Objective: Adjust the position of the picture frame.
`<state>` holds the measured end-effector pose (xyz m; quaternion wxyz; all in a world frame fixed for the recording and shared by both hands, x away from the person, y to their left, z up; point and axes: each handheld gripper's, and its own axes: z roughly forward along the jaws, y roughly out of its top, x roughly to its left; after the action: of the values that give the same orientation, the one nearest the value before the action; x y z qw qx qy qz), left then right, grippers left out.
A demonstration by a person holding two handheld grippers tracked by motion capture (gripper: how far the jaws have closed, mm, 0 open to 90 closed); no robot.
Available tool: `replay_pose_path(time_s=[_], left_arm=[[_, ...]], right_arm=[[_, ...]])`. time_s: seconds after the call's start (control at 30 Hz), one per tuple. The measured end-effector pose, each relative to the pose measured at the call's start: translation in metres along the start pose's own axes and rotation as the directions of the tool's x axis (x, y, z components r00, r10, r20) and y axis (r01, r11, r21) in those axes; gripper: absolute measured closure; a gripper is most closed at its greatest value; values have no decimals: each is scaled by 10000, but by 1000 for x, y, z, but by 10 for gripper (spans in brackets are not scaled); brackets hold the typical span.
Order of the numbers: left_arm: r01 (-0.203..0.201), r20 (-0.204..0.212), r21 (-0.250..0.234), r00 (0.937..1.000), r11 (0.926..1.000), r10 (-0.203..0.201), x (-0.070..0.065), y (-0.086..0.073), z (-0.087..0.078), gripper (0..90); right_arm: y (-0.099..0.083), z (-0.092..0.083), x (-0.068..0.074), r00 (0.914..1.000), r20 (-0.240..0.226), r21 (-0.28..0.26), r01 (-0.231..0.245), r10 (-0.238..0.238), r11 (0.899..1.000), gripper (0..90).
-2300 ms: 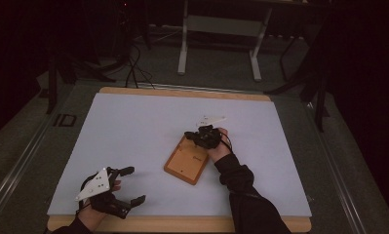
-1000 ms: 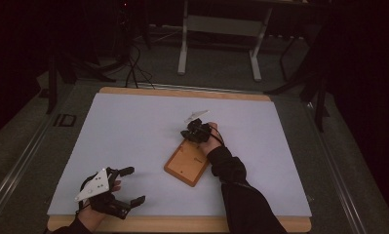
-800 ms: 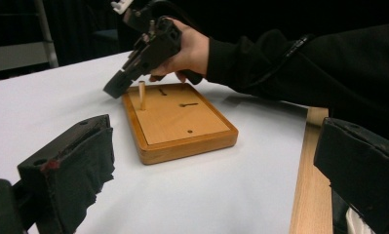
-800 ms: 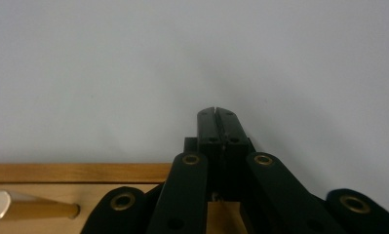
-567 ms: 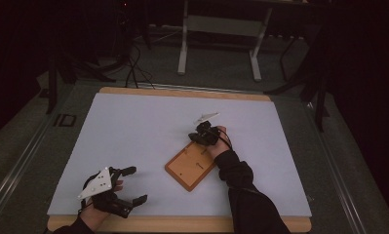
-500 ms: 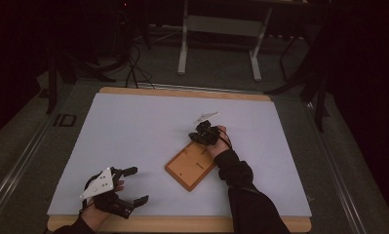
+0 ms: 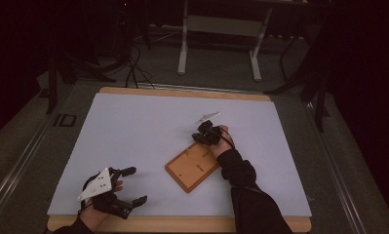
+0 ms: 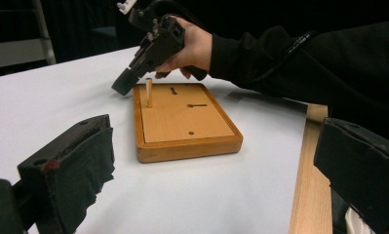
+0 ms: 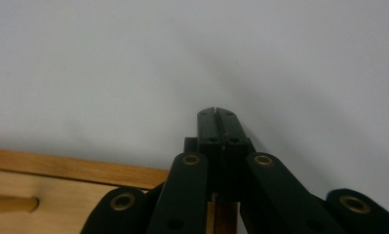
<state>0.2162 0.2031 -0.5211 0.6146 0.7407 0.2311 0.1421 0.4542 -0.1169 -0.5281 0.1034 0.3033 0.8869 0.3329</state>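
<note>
L gripper (image 7: 126, 187) is sitting at the near-left corner of the table (image 7: 133, 126), w/ my hand wrapped round the body and the grey three-cornered plate on top. Its jaws are standing spread wide, nothing btwn them; in the left gripper view the two black padded jaws are framing the scene from either side, pointing across the white surface twd the board.

Moving right: the wooden board (image 7: 192, 166) is lying flat on the white sheet, approx mid-table, a bit right of centre and turned at an angle to the table edges. It's a shallow tray w/ a raised rim. In the left gripper view I'm seeing a few small holes and short slots in its top face, plus one wooden peg (image 8: 148, 92) standing upright in it near the far corner.

Further right and a little farther back: R gripper (image 7: 205, 133) is hovering at the board's far end, my hand and dark sleeve reaching in from the near-right. Its jaws are pressed together, pads meeting w/ nothing pinched btwn them. The tips are angling down past the board's far rim, over the white sheet, just beside the peg but apart from it; whether they're touching the sheet I can't tell. The grippers are sitting well apart.
</note>
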Motion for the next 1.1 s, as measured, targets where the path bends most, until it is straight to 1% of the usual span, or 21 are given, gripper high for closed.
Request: replay_pose_path(time_s=[0.03, 0.1, 0.13, 0.2, 0.23, 0.3, 0.43, 0.57, 0.73, 0.8, 0.97, 1.0, 1.07, 1.1], left_arm=[[-1, 5, 11, 10000, 10000, 1, 0, 0, 0, 16], [2, 3, 4, 10000, 10000, -2, 0, 0, 0, 16], [1, 3, 10, 10000, 10000, -1, 0, 0, 1, 16], [16, 1, 16, 10000, 10000, -16, 0, 0, 1, 16], [12, -14, 28, 10000, 10000, -12, 0, 0, 1, 16], [12, -13, 29, 10000, 10000, -12, 0, 0, 1, 16], [29, -11, 38, 10000, 10000, -29, 0, 0, 2, 16], [18, -18, 56, 10000, 10000, -18, 0, 0, 2, 16], [39, -23, 55, 10000, 10000, -39, 0, 0, 2, 16], [26, -17, 81, 10000, 10000, -26, 0, 0, 2, 16], [19, -23, 91, 10000, 10000, -19, 0, 0, 3, 16], [20, -30, 91, 10000, 10000, -20, 0, 0, 3, 16], [25, -32, 92, 10000, 10000, -24, 0, 0, 3, 16], [29, -33, 91, 10000, 10000, -29, 0, 0, 3, 16]], right_arm=[[-2, -2, -1, 10000, -29, -10, -9, 9, 10000, 900], [-7, -6, -2, 10000, 58, 10, -61, 61, 10000, 900], [-10, -8, -3, 9999, -15, -23, -114, 114, 9999, 900], [-13, -10, -3, 9999, -6, -50, -147, 147, 9999, 900], [-19, -16, -1, 9997, 33, -51, -229, 229, 9997, 900], [-23, -20, 0, 9998, 79, -60, -155, 156, 9999, 900], [-30, -25, 2, 9996, 87, -66, -255, 256, 9997, 900], [-37, -32, 6, 9994, 53, -79, -355, 355, 9993, 900], [-45, -41, 9, 9986, -163, -245, -499, 496, 9985, 900], [-48, -44, 10, 9985, -172, -247, -524, 520, 9983, 900], [-50, -46, 8, 9977, -222, -375, -643, 635, 9972, 900], [-50, -45, 7, 9981, -127, -395, -601, 597, 9974, 900], [-50, -44, 6, 9979, -145, -366, -638, 633, 9973, 900], [-49, -42, 4, 9977, -95, -271, -668, 666, 9974, 900]])
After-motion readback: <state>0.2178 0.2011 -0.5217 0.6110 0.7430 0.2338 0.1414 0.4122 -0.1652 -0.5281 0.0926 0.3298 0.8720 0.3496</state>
